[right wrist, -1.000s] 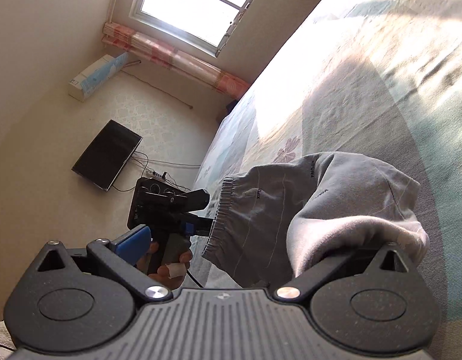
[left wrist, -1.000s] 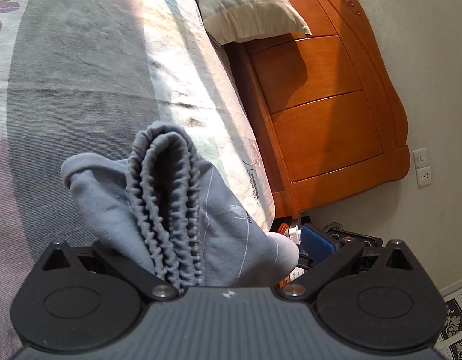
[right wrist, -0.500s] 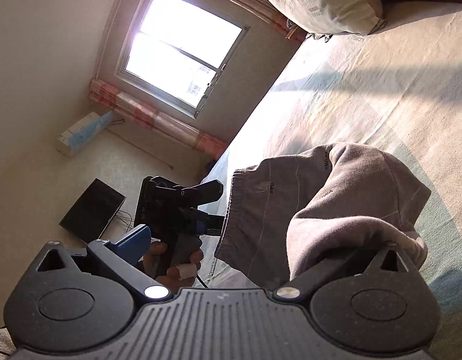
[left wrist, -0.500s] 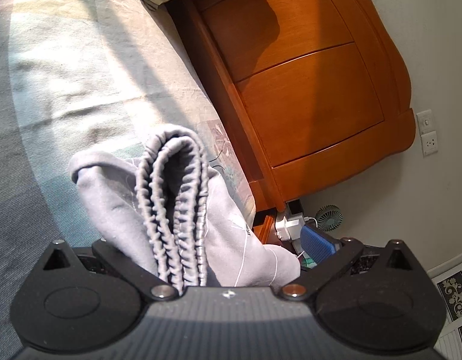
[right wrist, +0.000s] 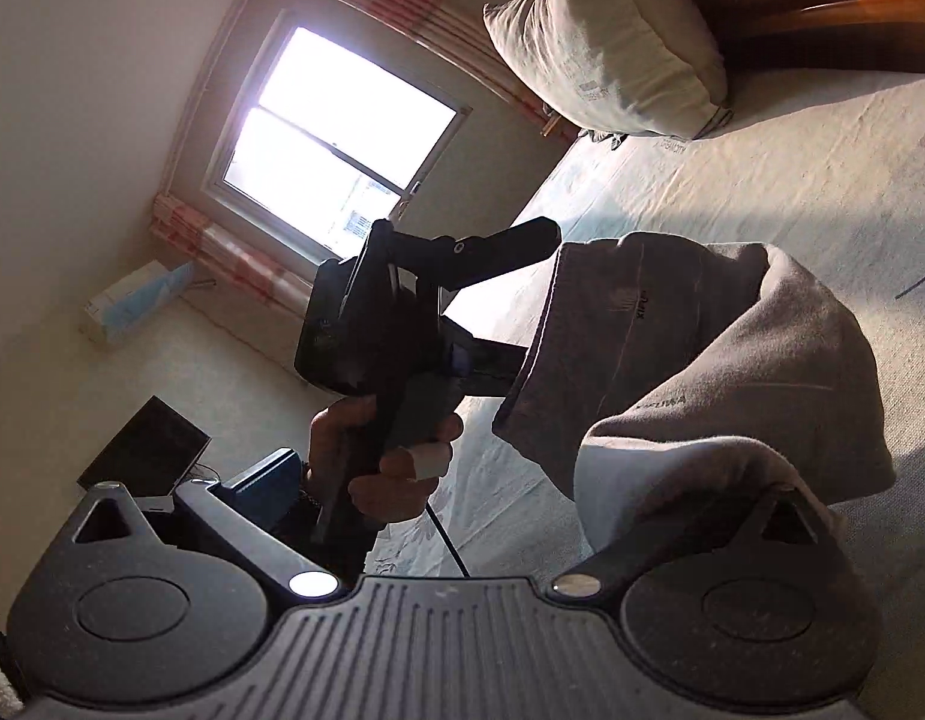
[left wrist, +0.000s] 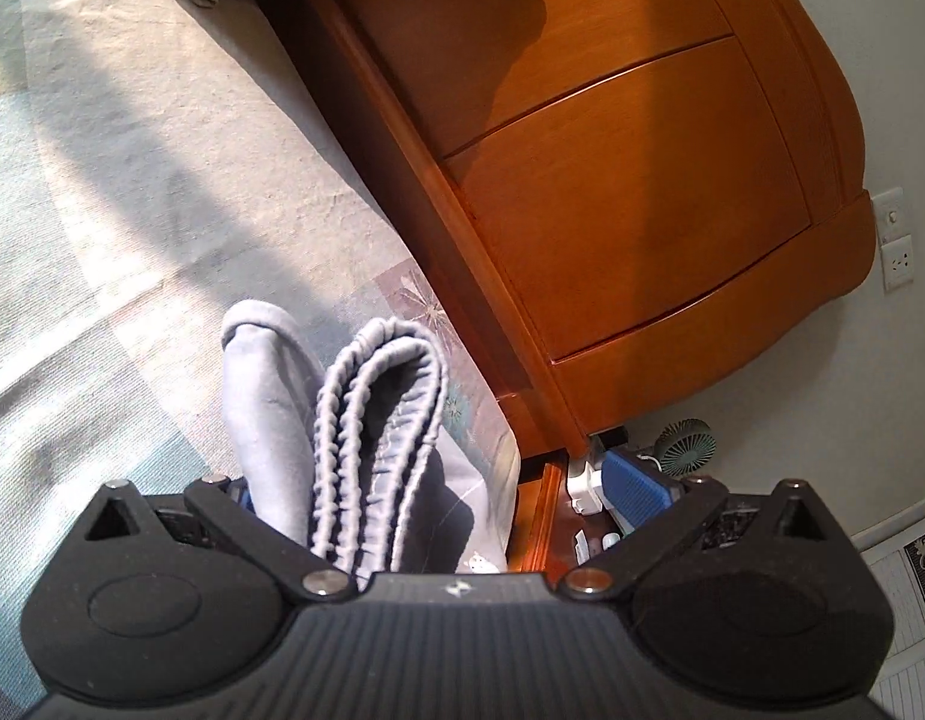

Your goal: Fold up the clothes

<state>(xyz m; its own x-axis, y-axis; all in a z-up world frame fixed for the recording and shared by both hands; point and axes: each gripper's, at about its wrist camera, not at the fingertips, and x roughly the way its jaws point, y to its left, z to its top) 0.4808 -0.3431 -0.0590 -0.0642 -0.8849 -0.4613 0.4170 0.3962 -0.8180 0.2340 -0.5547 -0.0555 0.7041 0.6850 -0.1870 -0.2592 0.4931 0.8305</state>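
We hold a pair of grey shorts [right wrist: 702, 360] above the bed [left wrist: 132, 210], the cloth lifted off the sheet and strung between our two tools. The left hand-held gripper [left wrist: 426, 498] has the elastic waistband [left wrist: 378, 420] bunched in thick ruffled folds against its left finger, yet the blue pad of its right finger [left wrist: 633, 489] stands well apart from the cloth — whether it truly pinches the band we cannot tell. In the right wrist view the left hand [right wrist: 390, 450] grasps that tool's handle beside the shorts. The right hand-held gripper [right wrist: 498, 492] has grey fabric draped over its right finger, its tips hidden — its grip we cannot tell either. Beyond the shorts, a pillow [right wrist: 606, 42] leans on the wooden headboard [left wrist: 612, 150].
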